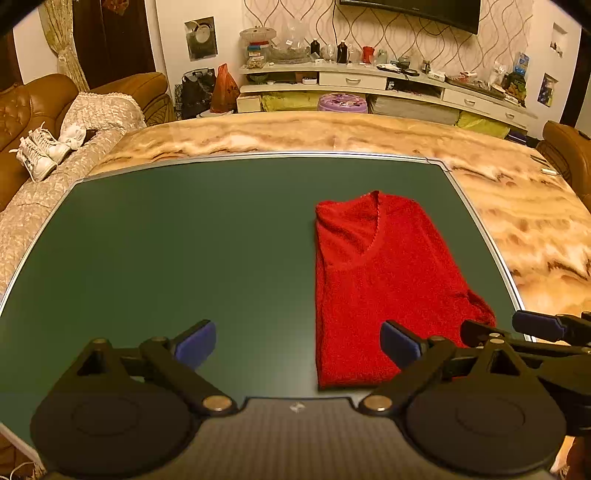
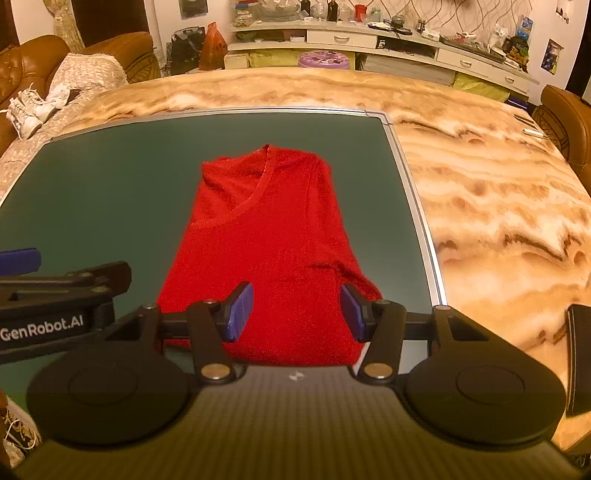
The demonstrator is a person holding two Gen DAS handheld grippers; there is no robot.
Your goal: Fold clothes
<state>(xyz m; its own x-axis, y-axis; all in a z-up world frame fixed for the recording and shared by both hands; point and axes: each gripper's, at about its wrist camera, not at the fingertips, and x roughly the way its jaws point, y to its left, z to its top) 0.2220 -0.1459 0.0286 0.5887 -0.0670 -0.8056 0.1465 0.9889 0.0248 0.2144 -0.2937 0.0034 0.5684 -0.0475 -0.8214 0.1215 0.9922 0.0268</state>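
In the left wrist view, the red sweater (image 1: 384, 284) lies on the green worktop (image 1: 184, 240), its sides folded in to a narrow strip, at 1 o'clock from the left gripper (image 1: 297, 345), wide open and empty. In the right wrist view, the hem sits between the pads of the right gripper (image 2: 297, 312), half open, holding nothing; I judge a lengthwise fold remains, needing a hem grasp.

Each black hand-held gripper (image 2: 297, 312) has blue pads (image 2: 239, 312), brass screws, "GenRobot.AI" lettering.

Warm yellow light fills a room with a brown leather sofa (image 1: 33, 107), white shelving (image 1: 369, 79) and patterned wallpaper (image 1: 295, 18).
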